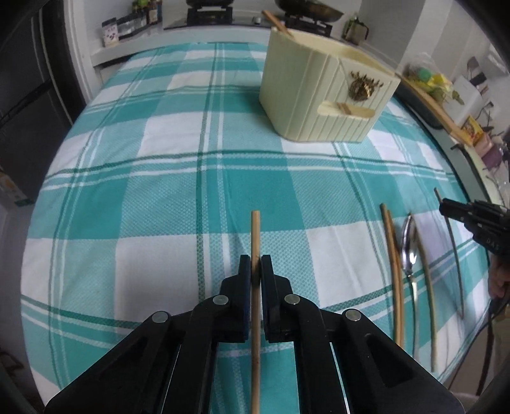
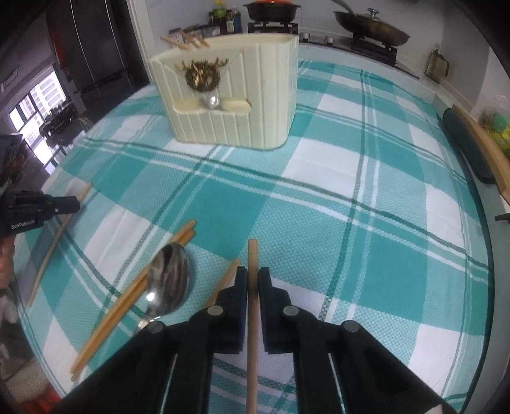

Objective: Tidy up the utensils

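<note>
My left gripper [image 1: 255,264] is shut on a wooden chopstick [image 1: 255,232] that runs forward between its fingers above the checked cloth. My right gripper [image 2: 252,275] is shut on another chopstick [image 2: 252,258]. A cream utensil holder [image 1: 322,92] stands at the far side of the table, with chopsticks [image 2: 186,39] sticking out of its top and a spoon bowl [image 2: 211,102] in its front pocket. A pair of chopsticks [image 2: 134,293], a metal spoon [image 2: 167,283] and one more chopstick [image 2: 223,281] lie on the cloth left of my right gripper.
The table's curved edge [image 2: 478,229] runs along the right. A wooden board [image 2: 478,140] and dark strip lie beyond it. A stove with pans [image 2: 369,28] stands behind the table. My left gripper shows in the right wrist view [image 2: 78,205], at the left.
</note>
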